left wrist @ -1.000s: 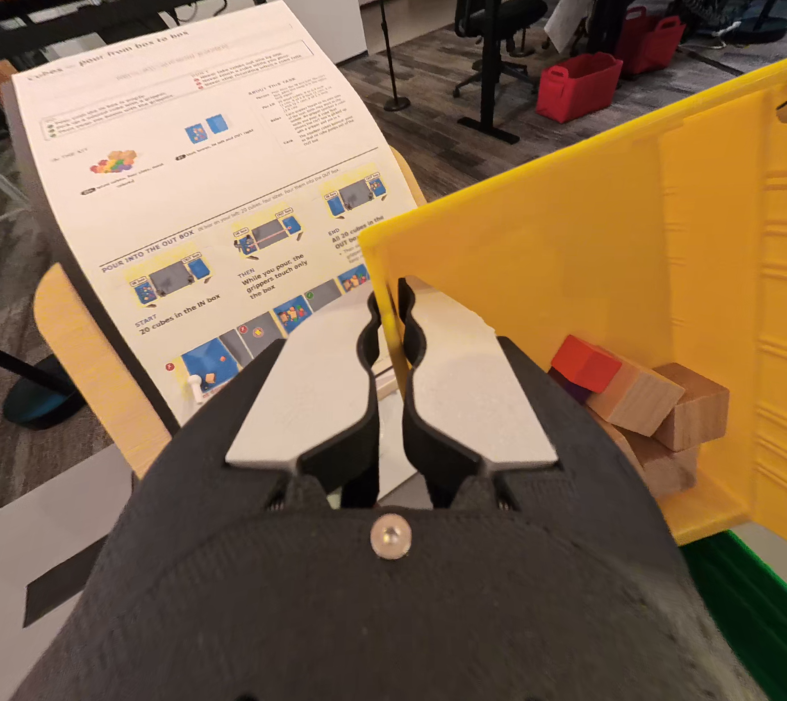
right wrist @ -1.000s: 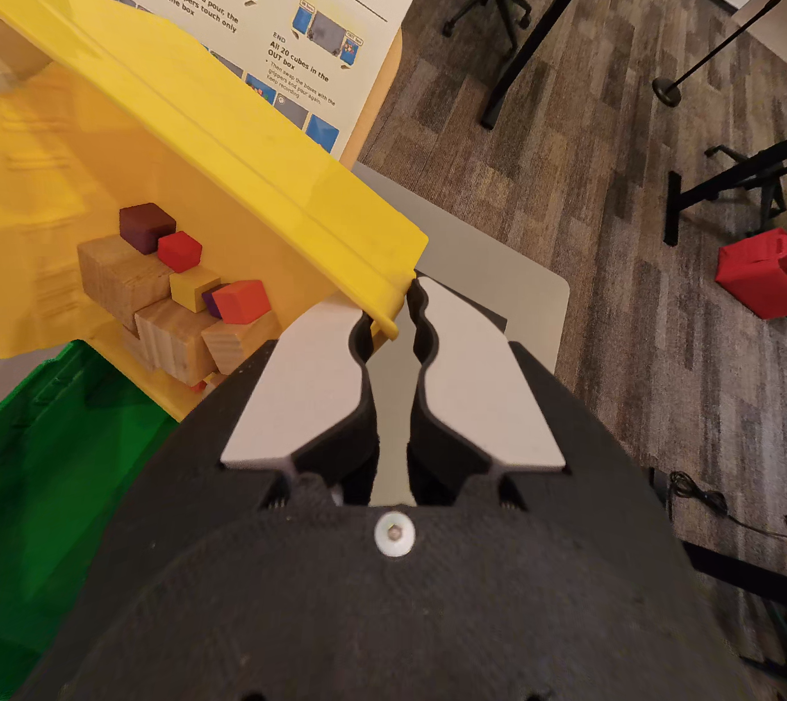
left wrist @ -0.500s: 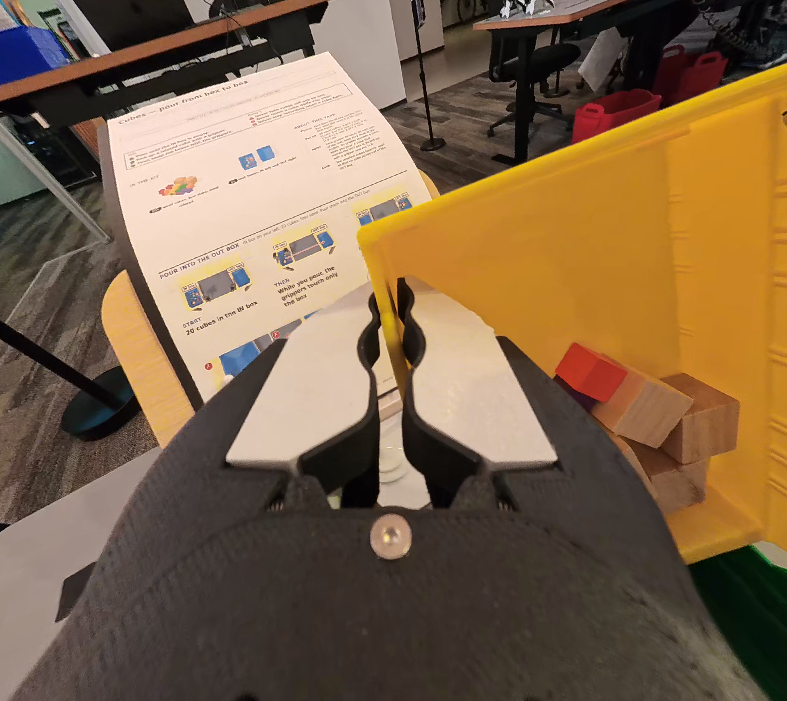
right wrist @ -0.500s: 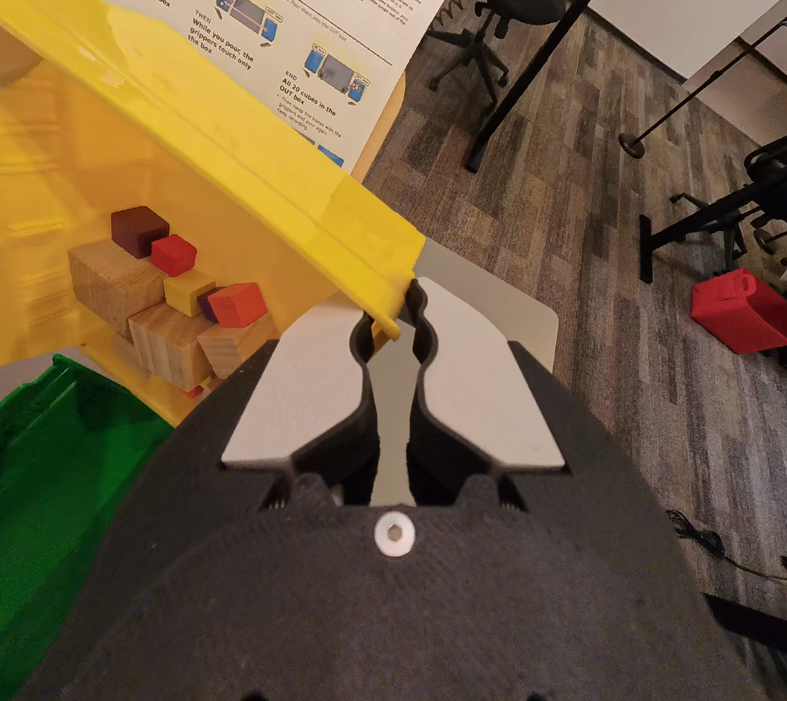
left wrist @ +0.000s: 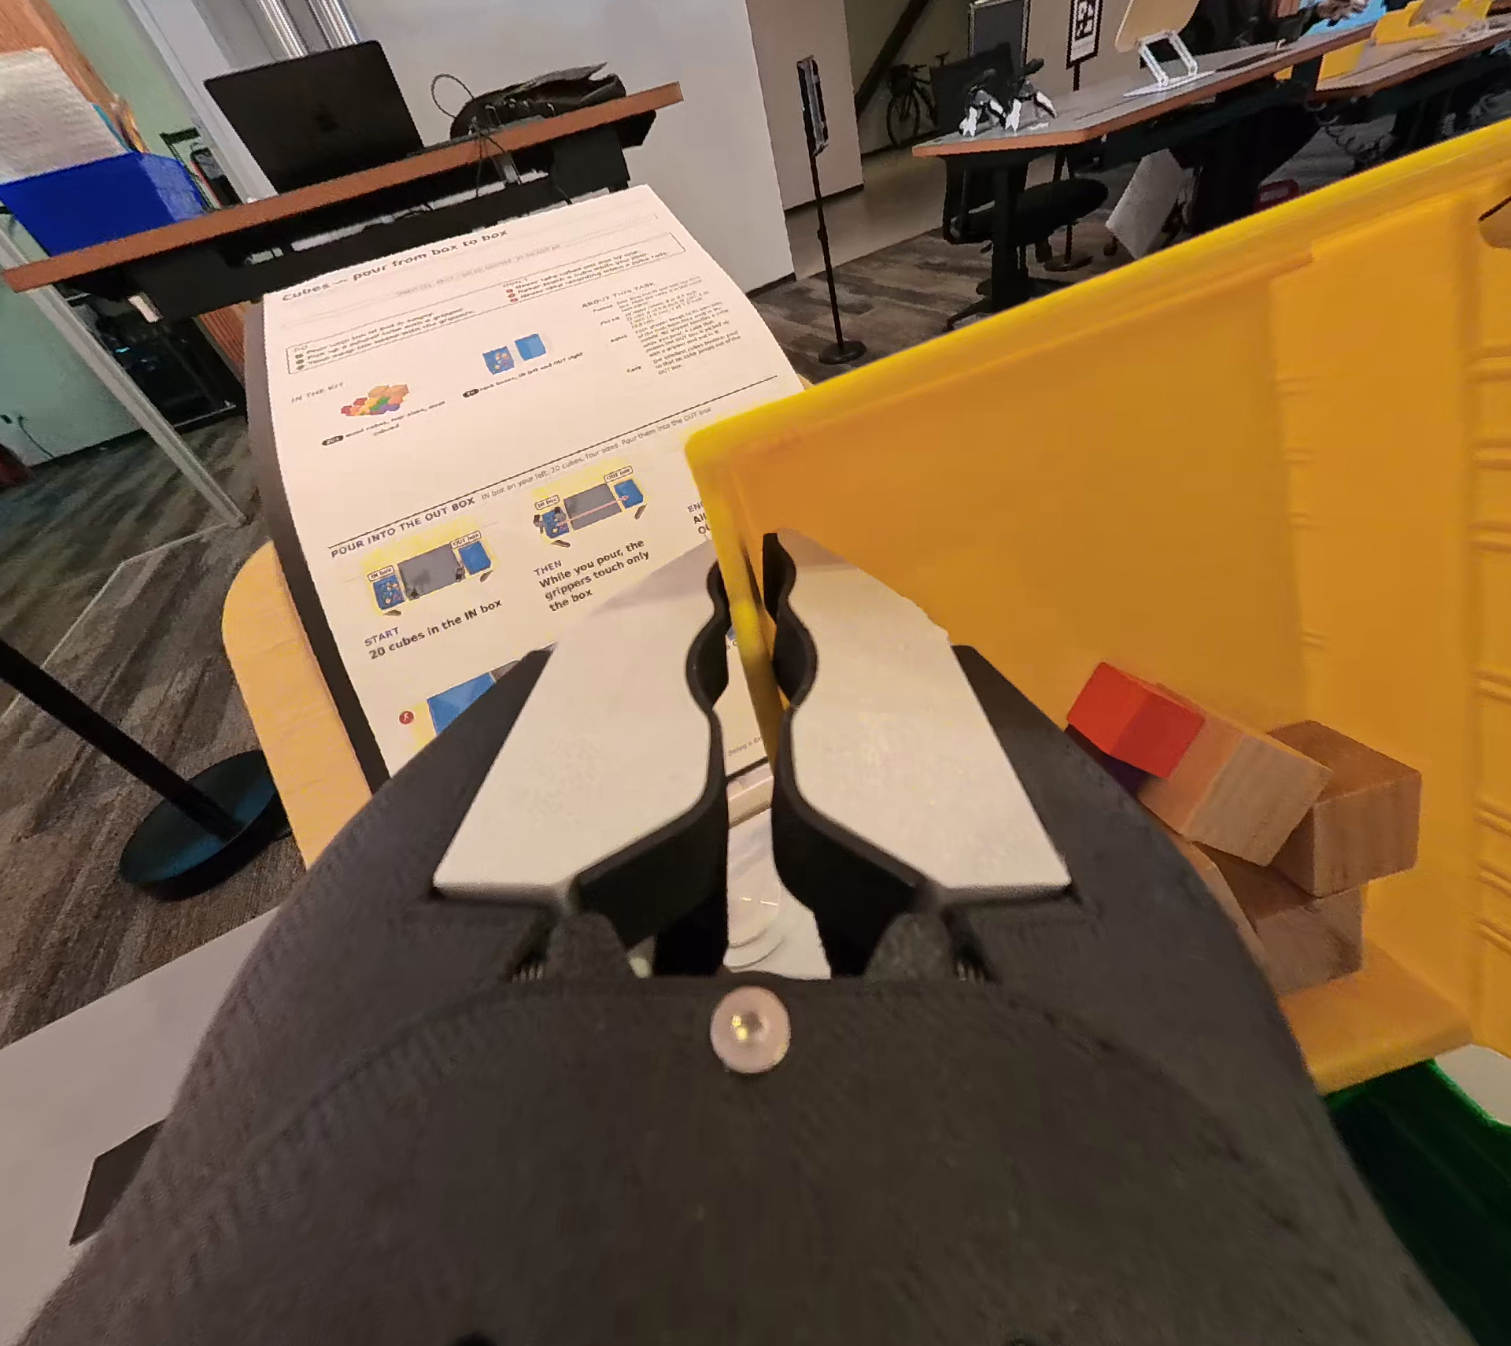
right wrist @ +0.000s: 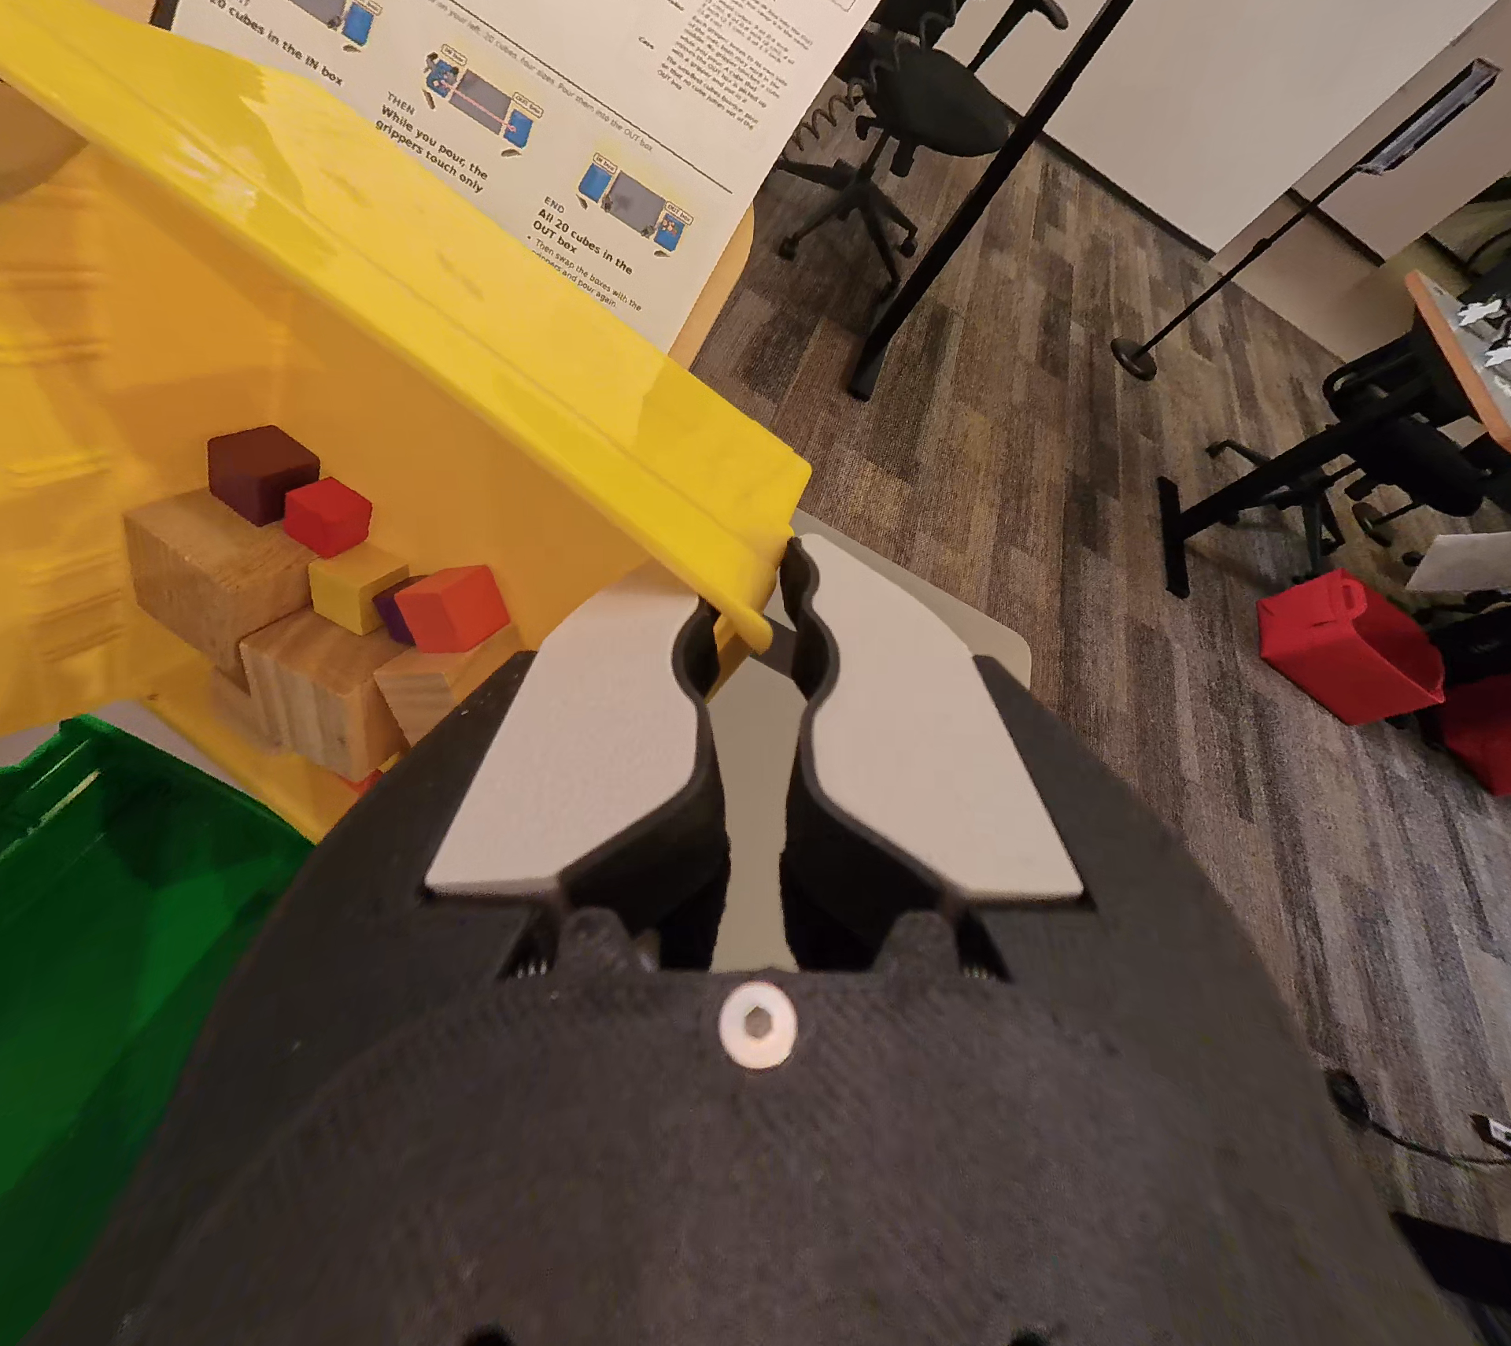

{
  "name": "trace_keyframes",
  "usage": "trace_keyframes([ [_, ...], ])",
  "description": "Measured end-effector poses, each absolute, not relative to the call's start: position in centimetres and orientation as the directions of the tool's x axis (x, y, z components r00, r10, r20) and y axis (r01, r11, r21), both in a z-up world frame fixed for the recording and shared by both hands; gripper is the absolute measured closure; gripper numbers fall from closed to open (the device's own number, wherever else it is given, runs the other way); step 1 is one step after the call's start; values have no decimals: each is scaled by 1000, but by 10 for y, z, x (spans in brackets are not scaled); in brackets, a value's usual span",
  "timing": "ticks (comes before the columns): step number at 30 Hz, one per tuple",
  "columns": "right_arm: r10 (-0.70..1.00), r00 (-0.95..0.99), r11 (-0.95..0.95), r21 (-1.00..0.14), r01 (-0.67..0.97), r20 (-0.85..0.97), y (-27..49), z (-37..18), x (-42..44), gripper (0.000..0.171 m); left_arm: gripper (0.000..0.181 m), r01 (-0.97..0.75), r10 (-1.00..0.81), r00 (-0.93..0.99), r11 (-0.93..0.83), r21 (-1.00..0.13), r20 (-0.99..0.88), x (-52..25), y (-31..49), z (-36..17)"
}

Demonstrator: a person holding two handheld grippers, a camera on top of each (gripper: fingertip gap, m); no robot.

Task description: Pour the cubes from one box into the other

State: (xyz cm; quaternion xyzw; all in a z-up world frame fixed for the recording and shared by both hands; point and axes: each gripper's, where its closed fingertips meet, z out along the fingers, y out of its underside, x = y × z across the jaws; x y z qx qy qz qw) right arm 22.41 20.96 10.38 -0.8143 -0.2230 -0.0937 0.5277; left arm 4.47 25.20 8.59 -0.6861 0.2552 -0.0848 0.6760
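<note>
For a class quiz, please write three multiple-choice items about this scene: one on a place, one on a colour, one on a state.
1. Where do the cubes lie?
A. at the tilted yellow box's low end
B. in the green box
C. on the floor

2. What colour is the box below?
A. blue
B. green
C. red

3. The right gripper is
A. wide open
B. holding a cube
C. shut on the yellow box's rim

Answers: 1 A, they pile in the low corner; 2 B, green shows underneath; 3 C, the rim sits between its fingers.

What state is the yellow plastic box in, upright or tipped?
Tipped: the yellow plastic box leans over the green plastic box, with wooden and coloured cubes piled at its low edge.
</note>
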Motion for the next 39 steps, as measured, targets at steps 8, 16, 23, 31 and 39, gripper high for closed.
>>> trace_keyframes([
  [8, 279, 878, -335, -817, 470, 390, 204, 100, 219, 162, 177, -218, -438, 870, 75, -973, -229, 39, 243, 84],
  [16, 262, 870, -273, -833, 482, 417, 196, 104, 214, 163, 176, -196, -421, 876, 132, -972, -234, 34, 233, 85],
  [23, 254, 860, -228, -837, 497, 442, 187, 106, 208, 162, 176, -185, -403, 883, 169, -968, -239, 28, 224, 87],
  [31, 254, 848, -179, -839, 513, 465, 178, 109, 200, 162, 175, -172, -383, 892, 205, -963, -241, 21, 211, 86],
  [39, 254, 846, -146, -846, 513, 469, 168, 110, 196, 162, 175, -160, -363, 899, 247, -956, -245, 16, 197, 89],
])
